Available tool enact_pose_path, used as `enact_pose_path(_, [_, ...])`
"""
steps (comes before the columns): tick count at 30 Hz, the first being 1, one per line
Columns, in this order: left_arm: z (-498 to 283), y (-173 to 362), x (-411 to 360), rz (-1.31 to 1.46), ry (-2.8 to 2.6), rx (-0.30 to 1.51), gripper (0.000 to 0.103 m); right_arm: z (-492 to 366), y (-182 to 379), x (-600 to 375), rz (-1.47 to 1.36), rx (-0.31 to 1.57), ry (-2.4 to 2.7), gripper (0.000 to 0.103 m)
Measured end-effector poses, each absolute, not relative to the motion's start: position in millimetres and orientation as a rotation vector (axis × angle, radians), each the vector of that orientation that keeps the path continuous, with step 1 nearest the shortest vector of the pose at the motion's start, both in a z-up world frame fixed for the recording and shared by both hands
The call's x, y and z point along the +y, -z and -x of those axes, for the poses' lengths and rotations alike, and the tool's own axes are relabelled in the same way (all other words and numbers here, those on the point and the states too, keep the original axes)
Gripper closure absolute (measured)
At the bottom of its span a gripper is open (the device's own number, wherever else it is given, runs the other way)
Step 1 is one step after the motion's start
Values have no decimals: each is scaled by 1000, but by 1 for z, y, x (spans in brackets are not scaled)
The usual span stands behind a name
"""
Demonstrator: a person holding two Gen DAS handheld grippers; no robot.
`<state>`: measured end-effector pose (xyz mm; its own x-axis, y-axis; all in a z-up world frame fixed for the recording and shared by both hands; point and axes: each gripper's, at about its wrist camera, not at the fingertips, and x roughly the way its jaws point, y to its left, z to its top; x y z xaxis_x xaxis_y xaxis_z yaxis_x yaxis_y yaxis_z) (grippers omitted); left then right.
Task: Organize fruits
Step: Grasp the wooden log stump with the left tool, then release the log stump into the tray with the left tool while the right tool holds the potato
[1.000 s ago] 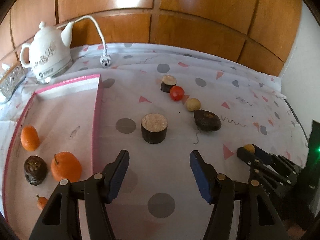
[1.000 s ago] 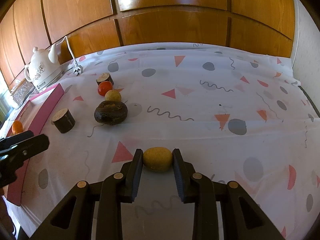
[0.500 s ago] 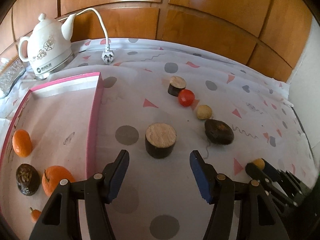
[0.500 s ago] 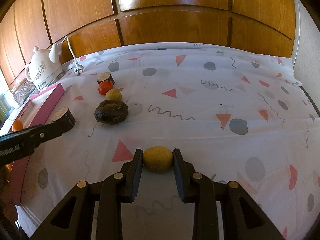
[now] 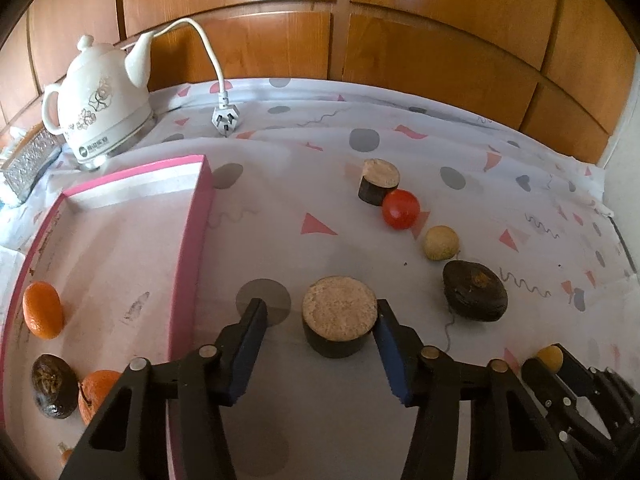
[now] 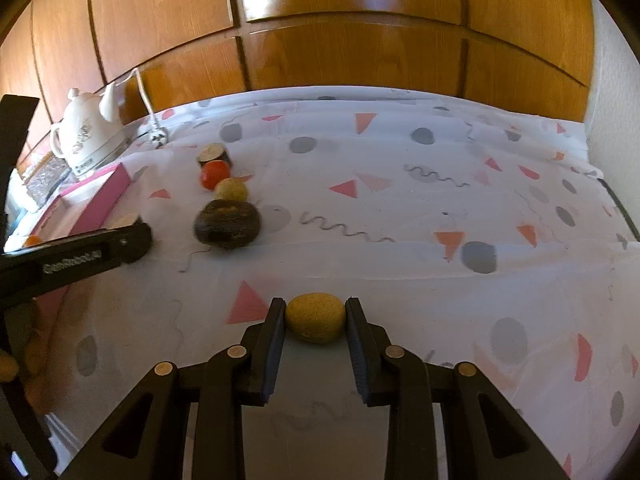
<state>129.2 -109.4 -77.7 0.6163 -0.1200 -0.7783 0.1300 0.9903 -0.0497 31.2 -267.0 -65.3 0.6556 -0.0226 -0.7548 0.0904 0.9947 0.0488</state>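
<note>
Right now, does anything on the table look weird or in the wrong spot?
Yes. The kettle's plug lies loose on the tablecloth, plugged into nothing. Also, the cut dark stub between the left tongs sits off-centre: it touches the right pad while a gap remains on the left.

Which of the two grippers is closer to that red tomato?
Left. The left gripper sits just in front of the tomato, straddling a dark round slice. The right gripper holds a yellow fruit farther away.

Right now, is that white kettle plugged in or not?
Not plugged in. The white kettle stands at the back, and its plug lies loose on the patterned tablecloth, prongs bare.
</note>
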Motion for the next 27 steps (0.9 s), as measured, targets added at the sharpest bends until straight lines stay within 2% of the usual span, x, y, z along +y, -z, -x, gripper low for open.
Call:
enact_pose_path(2, [-127, 77, -112, -40, 156, 876, 68, -35, 64, -261, -82, 856, 46, 73])
enact_pose_path(20, [-92, 76, -117, -49, 215, 871, 68, -63, 69, -232, -32, 881, 11, 73])
enact_pose_path(27, [-69, 56, -111, -29, 237, 831, 68, -63, 69, -232, -28, 875, 13, 73])
